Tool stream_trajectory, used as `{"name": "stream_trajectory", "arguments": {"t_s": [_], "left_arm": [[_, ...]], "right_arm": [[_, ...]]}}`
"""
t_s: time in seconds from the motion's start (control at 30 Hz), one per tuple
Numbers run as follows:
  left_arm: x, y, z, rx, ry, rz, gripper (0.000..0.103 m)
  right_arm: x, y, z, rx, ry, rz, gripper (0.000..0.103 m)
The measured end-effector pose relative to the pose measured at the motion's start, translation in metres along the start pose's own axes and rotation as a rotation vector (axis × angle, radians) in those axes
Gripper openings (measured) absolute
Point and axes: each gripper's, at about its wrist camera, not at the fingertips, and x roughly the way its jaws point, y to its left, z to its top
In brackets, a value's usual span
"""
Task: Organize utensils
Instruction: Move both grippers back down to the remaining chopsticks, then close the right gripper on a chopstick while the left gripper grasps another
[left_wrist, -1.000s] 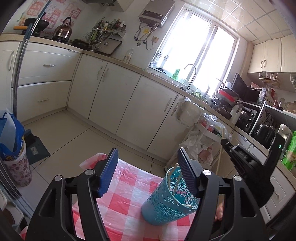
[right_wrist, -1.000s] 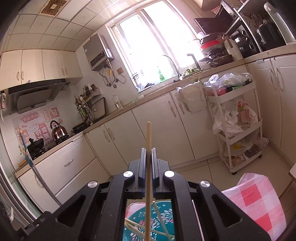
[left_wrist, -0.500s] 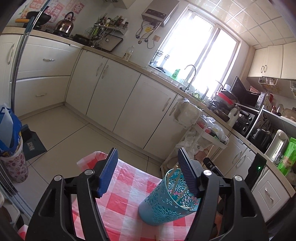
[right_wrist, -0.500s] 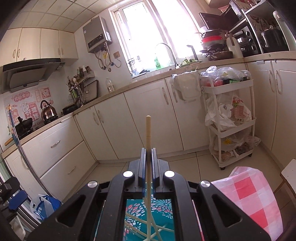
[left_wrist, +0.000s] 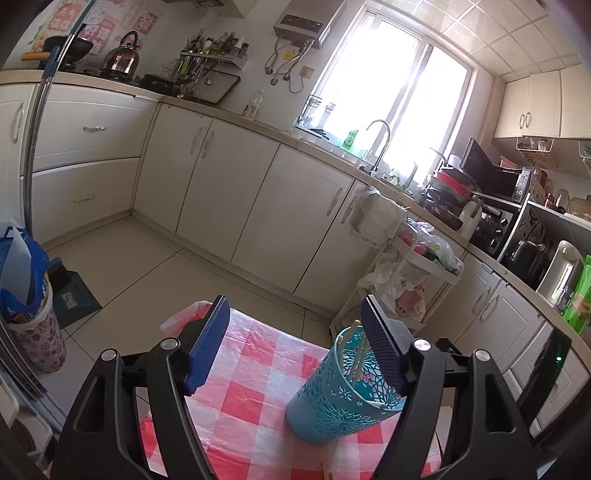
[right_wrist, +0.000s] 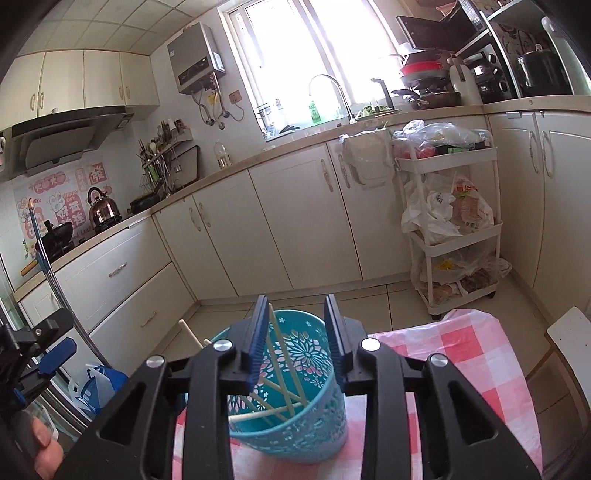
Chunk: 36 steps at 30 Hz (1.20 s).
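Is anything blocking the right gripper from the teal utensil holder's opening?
Nothing visible does. The right gripper, jaws open and empty, sits directly above the teal holder, whose mouth holds only chopsticks leaning inside.

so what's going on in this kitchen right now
A person with a two-finger claw in each hand is sorting chopsticks into a teal cutout holder on a red-checked tablecloth. The right claw hangs open directly over the holder, gripping nothing. The left claw is open beside it, empty too.
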Motion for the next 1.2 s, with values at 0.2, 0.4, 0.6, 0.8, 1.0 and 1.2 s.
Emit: {"name": "stream_trajectory", "arguments": {"t_s": [0.2, 0.4, 0.6, 0.8, 1.0, 1.2], "left_arm": [[0.005, 0.000, -0.010, 0.059, 0.065, 0.041, 0.076], [0.006, -0.003, -0.045, 0.145, 0.204, 0.092, 0.077], [0.001, -0.010, -0.090, 0.243, 0.320, 0.125, 0.077], [0.000, -0.017, -0.140, 0.300, 0.438, 0.130, 0.077], [0.004, -0.038, -0.169, 0.414, 0.495, 0.125, 0.077], [0.010, -0.032, -0.171, 0.386, 0.517, 0.139, 0.077]], "right_arm": [[-0.032, -0.009, -0.052, -0.032, 0.185, -0.015, 0.032], [-0.031, -0.011, -0.140, -0.097, 0.476, -0.012, 0.019], [-0.026, 0.001, -0.167, -0.172, 0.553, -0.013, 0.018], [-0.023, -0.002, -0.180, -0.231, 0.570, -0.049, 0.018], [-0.026, -0.011, -0.177, -0.185, 0.572, -0.009, 0.018], [-0.023, -0.004, -0.180, -0.238, 0.580, -0.004, 0.018]]}}
